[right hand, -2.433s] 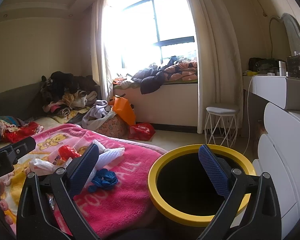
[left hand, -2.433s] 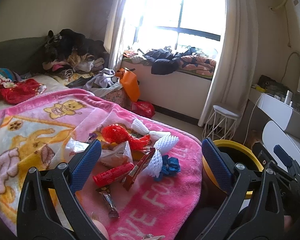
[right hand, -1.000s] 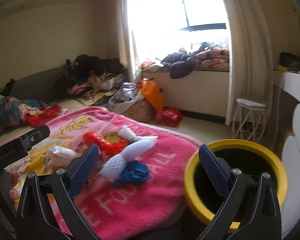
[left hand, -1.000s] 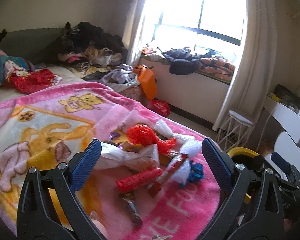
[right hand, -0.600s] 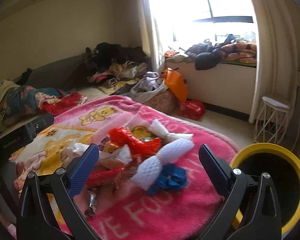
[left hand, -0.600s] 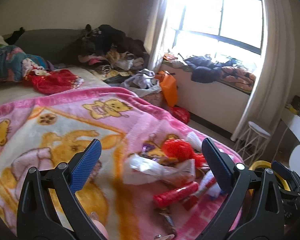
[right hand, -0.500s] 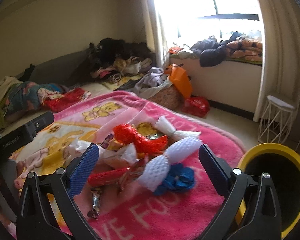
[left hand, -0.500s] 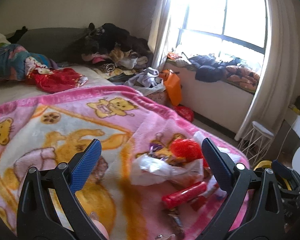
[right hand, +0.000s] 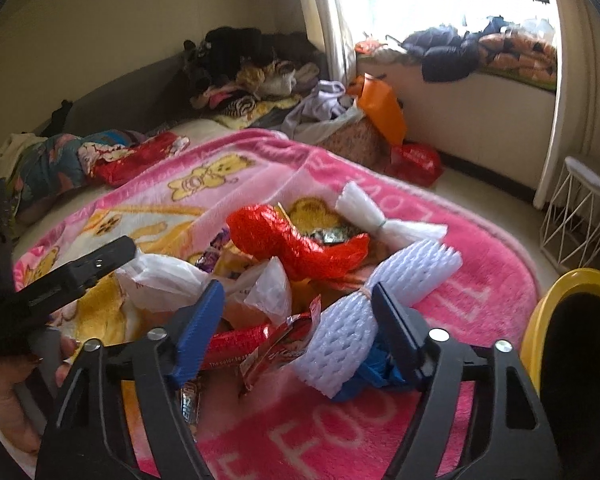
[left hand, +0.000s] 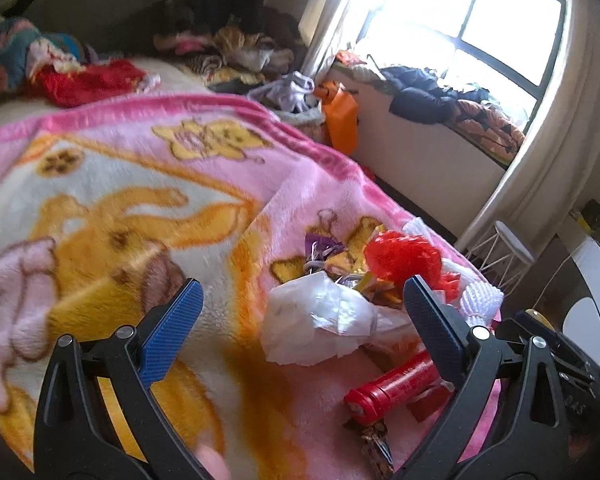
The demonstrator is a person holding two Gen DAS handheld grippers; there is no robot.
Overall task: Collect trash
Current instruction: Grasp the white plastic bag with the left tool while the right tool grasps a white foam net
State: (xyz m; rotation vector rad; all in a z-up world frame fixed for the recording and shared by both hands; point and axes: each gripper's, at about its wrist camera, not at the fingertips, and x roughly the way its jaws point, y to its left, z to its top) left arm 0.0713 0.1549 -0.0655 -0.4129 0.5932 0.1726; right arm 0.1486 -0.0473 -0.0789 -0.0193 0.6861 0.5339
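A heap of trash lies on a pink blanket [right hand: 452,320]: a red foam net [right hand: 296,244], white foam nets [right hand: 356,332], a white plastic bag [left hand: 320,320], a red wrapper tube [left hand: 392,388], a blue crumpled piece [right hand: 376,372] and small wrappers. My right gripper [right hand: 296,324] is open, its jaws partly narrowed around the near end of the heap, above the red wrapper and a white foam net. My left gripper [left hand: 300,332] is open wide, just short of the white bag. A yellow-rimmed black bin [right hand: 572,340] stands at the right edge.
The bed holds piled clothes [left hand: 228,40] at its far side. An orange bag [right hand: 380,108] and red bag [right hand: 416,164] sit on the floor by the window ledge. A white wire stool [right hand: 580,212] stands near the curtain. The blanket's left half [left hand: 100,208] is bare.
Both grippers have swung left and down toward the trash heap. The bin has slid to the right edge of the right view. The right jaws have narrowed.
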